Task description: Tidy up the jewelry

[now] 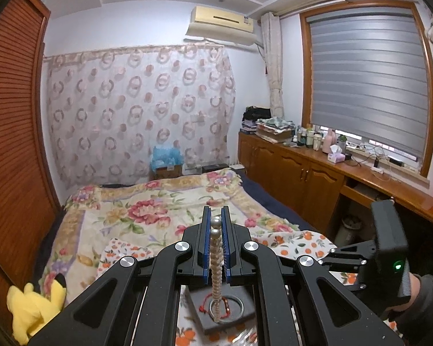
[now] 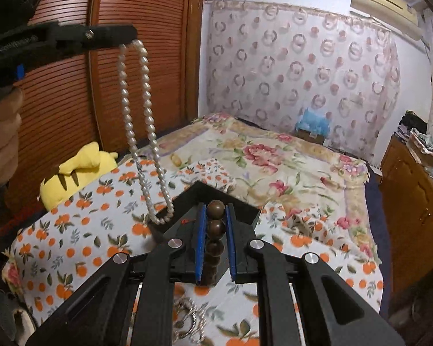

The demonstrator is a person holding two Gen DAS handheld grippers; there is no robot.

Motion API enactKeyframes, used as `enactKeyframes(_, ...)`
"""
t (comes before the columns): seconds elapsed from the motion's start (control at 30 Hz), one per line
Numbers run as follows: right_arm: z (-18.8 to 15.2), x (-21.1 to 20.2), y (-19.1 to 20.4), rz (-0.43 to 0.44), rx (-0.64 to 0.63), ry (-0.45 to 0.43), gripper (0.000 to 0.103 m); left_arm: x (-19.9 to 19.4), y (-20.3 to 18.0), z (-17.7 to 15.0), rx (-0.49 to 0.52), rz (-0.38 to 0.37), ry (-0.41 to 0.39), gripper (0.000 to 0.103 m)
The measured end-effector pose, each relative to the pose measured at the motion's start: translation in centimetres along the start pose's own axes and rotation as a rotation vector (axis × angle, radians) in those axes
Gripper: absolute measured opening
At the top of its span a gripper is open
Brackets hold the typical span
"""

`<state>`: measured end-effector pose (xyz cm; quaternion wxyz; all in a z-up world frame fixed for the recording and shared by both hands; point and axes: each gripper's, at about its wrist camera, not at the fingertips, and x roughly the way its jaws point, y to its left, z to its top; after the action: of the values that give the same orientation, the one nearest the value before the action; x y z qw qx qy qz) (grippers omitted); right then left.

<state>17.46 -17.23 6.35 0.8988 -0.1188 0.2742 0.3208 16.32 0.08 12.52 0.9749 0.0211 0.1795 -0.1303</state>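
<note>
No brand, label or writing can be read in either view. At the far left of the right wrist view, the left gripper (image 2: 127,36) is held high, its jaws closed on a pearl necklace (image 2: 143,132). The white, evenly beaded strand hangs from it in a long doubled loop, its lowest beads reaching the near edge of a dark grey tray (image 2: 245,204) on the orange-print cloth (image 2: 80,230). In the left wrist view the same pearls (image 1: 215,256) run between the blue pads (image 1: 206,242), above a round recess of the tray (image 1: 205,314) where a red cord bracelet (image 1: 212,307) lies. Further right, the right gripper (image 2: 215,216) is closed on a dark brown bead bracelet (image 2: 215,227), held over the tray. A silver chain (image 2: 192,321) lies near on the cloth.
</note>
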Motion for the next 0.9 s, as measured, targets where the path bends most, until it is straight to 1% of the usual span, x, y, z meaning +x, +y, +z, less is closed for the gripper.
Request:
enactKeyframes(0.07,0.7,0.4,-0.5,0.002,-0.001,-0.011,0.015,1.1,0.1,-0.1,-0.002,0.001,0.014,0.006)
enactKeyframes(0.23,1.7,1.8,-1.2,-0.001,-0.003,-0.016,0.015,4.5,0.6,-2.0,-0.014,0.004,0.078,0.006)
enactKeyframes(0.43,2.0,4.1,-1.8,-0.003,-0.004,-0.001,0.015,8.1,1.9,-5.6,-0.046,0.002,0.176,0.006)
enactKeyframes(0.7,1.9,7.3,-2.7,-0.009,0.007,0.018,0.015,10.5,2.3,-9.7,-0.064,-0.014,0.268,0.006)
enactKeyframes(0.9,1.0,9.8,-2.9,-0.007,0.014,0.061,0.015,11.5,2.2,-12.3,-0.084,-0.035,0.331,0.006)
